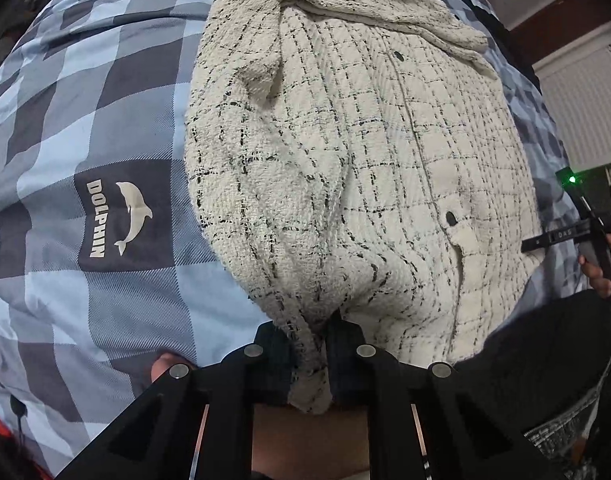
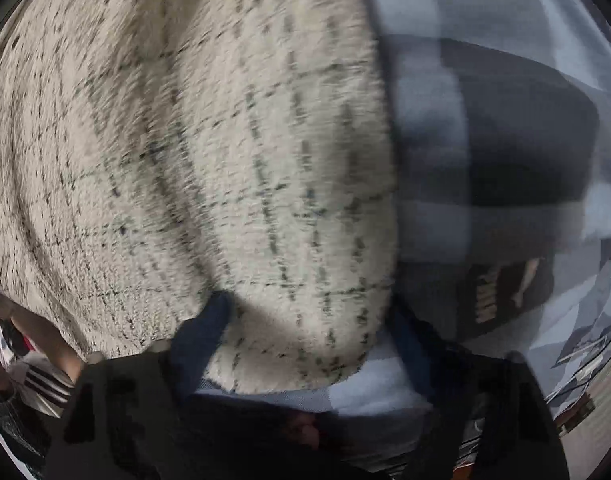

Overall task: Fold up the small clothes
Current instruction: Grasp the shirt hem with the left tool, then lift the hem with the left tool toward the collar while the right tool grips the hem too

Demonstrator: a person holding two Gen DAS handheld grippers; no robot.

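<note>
My left claw [image 1: 310, 344], at the bottom centre of its frame, is pinched tight on the hem of a cream checked jacket [image 1: 345, 152], a fold of cloth bunched between its two fingers. The jacket fills the middle of that view, lying on a blue and grey checked bedspread [image 1: 85, 100] whose dolphin patch [image 1: 123, 218] sits at centre left. My right claw [image 2: 301, 340], low in its own blurred frame, stands wide apart, its fingers straddling the jacket's [image 2: 185, 140] rounded edge without closing on it. The bedspread [image 2: 505, 120] shows at right there.
</note>
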